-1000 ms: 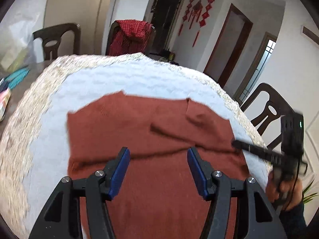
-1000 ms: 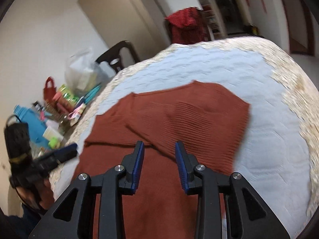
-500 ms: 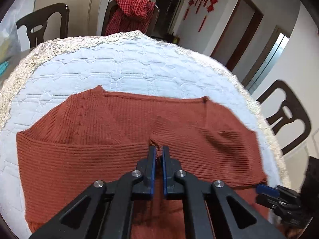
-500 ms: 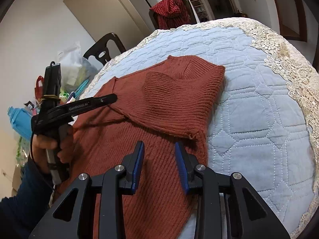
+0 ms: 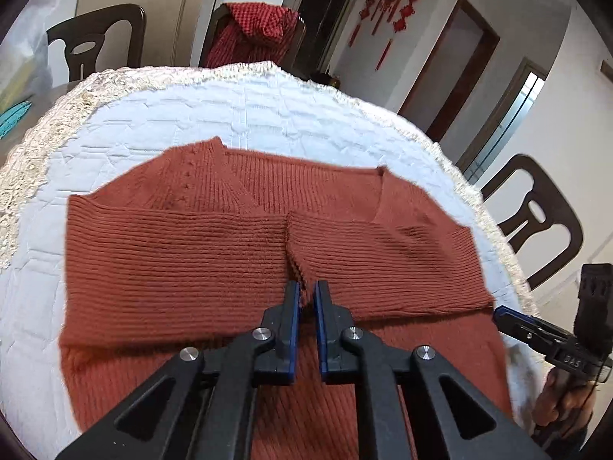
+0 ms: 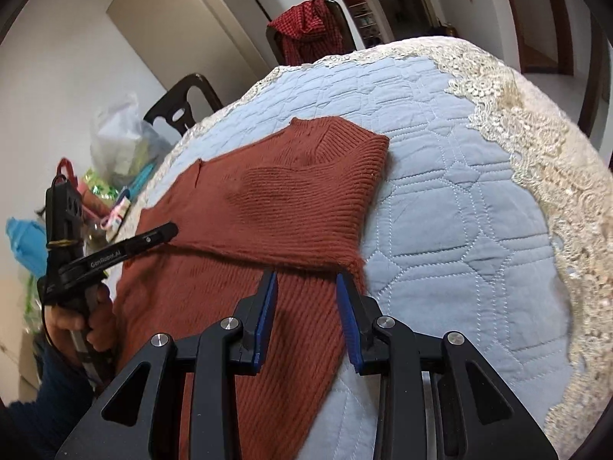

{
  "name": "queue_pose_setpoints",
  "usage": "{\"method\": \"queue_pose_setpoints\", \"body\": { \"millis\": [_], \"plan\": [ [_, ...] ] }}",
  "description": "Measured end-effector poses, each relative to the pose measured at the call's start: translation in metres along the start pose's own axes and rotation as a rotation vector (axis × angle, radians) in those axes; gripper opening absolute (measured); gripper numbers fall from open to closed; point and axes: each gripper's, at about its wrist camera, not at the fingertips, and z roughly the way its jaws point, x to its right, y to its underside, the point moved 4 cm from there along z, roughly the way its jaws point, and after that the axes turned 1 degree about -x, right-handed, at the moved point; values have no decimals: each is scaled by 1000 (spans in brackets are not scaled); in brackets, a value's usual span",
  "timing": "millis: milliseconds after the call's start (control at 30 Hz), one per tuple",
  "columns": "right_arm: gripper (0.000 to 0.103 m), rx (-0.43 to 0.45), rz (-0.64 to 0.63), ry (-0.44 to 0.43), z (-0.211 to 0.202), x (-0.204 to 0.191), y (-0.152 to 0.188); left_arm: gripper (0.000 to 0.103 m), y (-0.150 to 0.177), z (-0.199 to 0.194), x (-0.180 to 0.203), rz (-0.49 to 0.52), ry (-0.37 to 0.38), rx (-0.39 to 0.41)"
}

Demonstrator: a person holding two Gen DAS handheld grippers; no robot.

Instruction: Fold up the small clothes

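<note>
A: Please begin with the left gripper. How do its jaws stand?

B: They are almost together, and a small tip of the sweater is pinched between the blue pads. This tip is the corner of a sleeve cuff, where the two folded sleeves meet in the middle of the sweater.

A: And the right gripper?

B: Its jaws stand apart, about half way. It is low over the edge of the sweater, at the end of the folded sleeve. One pad is over the knit and the other is at its fuzzy edge. I cannot tell if the pads touch the fabric, but they do not squeeze it.

A: Where is the sweater lying?

B: It is rust red and ribbed, and it lies flat on a pale blue quilted cloth with a cream lace border, which covers a round table. Both sleeves are folded across the body, and the collar points to the far side.

A: What is around the table?

B: Dark wooden chairs stand near it, and a red checked garment hangs over the back of the far chair. In the right wrist view there are plastic bags and colourful small items beside the table. Red knot ornaments hang on the wall.
</note>
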Motion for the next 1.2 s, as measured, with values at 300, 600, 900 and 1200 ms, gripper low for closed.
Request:
{"method": "queue_pose_setpoints", "body": {
  "millis": [300, 600, 900, 1200],
  "plan": [
    [33, 82, -49, 30, 5, -8, -38, 16, -34, -12, 27, 71, -31, 85],
    [20, 5, -90, 122, 54, 6, -60, 17, -18, 44, 22, 117, -57, -24],
    [20, -10, -149, 106, 64, -7, -69, 19, -33, 38, 24, 107, -60, 6],
    [22, 40, -135, 161, 43, 6, -71, 19, -12, 34, 16, 122, -55, -25]
  ]
}}
